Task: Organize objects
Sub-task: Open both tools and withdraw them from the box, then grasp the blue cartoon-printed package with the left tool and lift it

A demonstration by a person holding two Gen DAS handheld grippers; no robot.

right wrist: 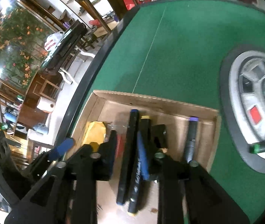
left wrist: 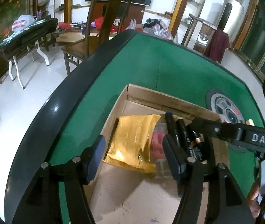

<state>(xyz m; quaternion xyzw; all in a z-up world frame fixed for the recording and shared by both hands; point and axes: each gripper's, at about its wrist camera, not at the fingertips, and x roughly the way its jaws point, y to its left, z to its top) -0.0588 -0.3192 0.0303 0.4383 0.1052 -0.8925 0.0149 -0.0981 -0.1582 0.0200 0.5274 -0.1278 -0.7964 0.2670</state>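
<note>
So there's a green felt table (left wrist: 169,65) with a black rim, and an open cardboard box (left wrist: 169,98) sitting on it. Both tongs hang over the box, angled down into it.

Going left to right in the left wrist view: the left gripper (left wrist: 132,158) has its jaws spread apart, nothing pinched. Its left finger sits over the box's left wall, the right one over the middle of the box. Between them, lying flat on the box floor, is a gold foil packet (left wrist: 132,140). Just right of that is something red (left wrist: 157,145), partly hidden, can't tell what it is. Then a couple of black markers (left wrist: 177,132) lying side by side against the back of the box. The right gripper's arm reaches in from the right edge above them.

Right wrist view: the right gripper (right wrist: 130,141) is a bit open, with the blue-capped marker (right wrist: 130,149) and a yellow-capped marker (right wrist: 141,141) lying between its fingers on the box floor. The pads don't look pressed on either, though it's blurry. Further right, a purple-capped marker (right wrist: 191,138) lies alone near the box's right wall. Out on the felt, a green-capped marker (right wrist: 263,146) rests on the table's round centre disc (right wrist: 248,85).
</note>
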